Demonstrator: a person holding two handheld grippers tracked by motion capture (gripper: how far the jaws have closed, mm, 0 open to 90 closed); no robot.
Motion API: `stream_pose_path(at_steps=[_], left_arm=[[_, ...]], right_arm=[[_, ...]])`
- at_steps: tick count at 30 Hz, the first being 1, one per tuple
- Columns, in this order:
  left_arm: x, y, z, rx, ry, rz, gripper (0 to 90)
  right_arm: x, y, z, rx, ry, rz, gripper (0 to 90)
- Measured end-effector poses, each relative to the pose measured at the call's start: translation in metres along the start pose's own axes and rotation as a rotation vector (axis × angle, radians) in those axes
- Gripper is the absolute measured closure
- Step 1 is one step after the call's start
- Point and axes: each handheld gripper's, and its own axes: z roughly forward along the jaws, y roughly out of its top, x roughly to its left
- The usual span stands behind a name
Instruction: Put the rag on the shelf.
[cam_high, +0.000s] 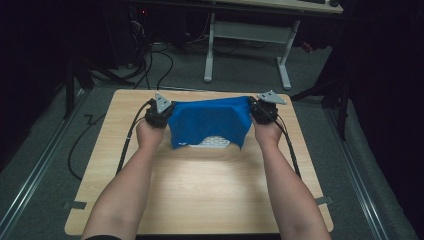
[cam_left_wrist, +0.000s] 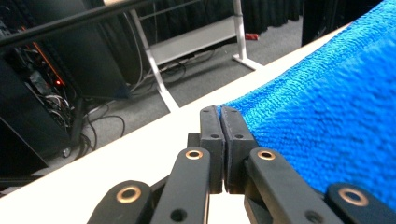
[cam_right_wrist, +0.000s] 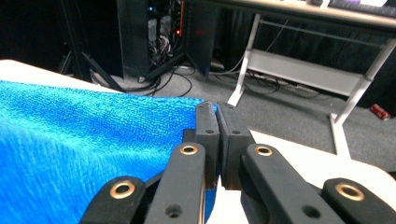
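Note:
A blue cloth (cam_high: 210, 120) hangs stretched between my two grippers over the far half of the wooden table (cam_high: 200, 185). My left gripper (cam_high: 161, 114) is shut on the cloth's left top corner; in the left gripper view its jaws (cam_left_wrist: 219, 112) pinch the cloth's (cam_left_wrist: 327, 126) edge. At the other top corner my right gripper (cam_high: 262, 109) is shut too, and its jaws (cam_right_wrist: 215, 108) clamp the blue cloth (cam_right_wrist: 79, 140). Under the cloth's lower edge a white dimpled object (cam_high: 212, 143) peeks out on the table.
Beyond the table's far edge stands a white desk frame (cam_high: 247, 45) on grey carpet, with cables (cam_high: 160, 60) lying around. Black cables trail from both grippers along the person's forearms. Dark equipment racks (cam_right_wrist: 163, 32) stand at the back.

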Motion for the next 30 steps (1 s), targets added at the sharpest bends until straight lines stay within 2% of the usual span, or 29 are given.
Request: stream_pose_path(at_steps=[2,3,8,14,17,22,30], left_arm=[[-0.003,-0.005,0.001,0.018,-0.011,-0.006,89.0],[-0.007,-0.01,0.002,0.029,-0.015,0.001,89.0],[-0.012,-0.017,0.002,0.043,-0.024,-0.011,88.9],[-0.014,-0.024,0.0,0.051,-0.029,-0.029,88.8],[-0.018,-0.029,-0.002,0.059,-0.036,-0.033,88.8],[-0.022,-0.036,-0.003,0.064,-0.045,-0.048,88.7],[-0.024,-0.037,-0.005,0.064,-0.055,-0.069,88.4]], right_arm=[[0.0,-0.003,0.001,0.006,0.001,0.004,88.7],[0.0,-0.011,0.002,0.023,0.0,0.01,88.7],[0.002,-0.027,0.003,0.048,0.007,0.019,88.6],[0.004,-0.035,0.002,0.045,0.021,0.039,88.5],[0.006,-0.044,0.004,0.061,0.025,0.043,88.5],[0.012,-0.05,0.005,0.073,0.033,0.039,88.4],[0.015,-0.052,0.004,0.085,0.031,0.032,88.2]])
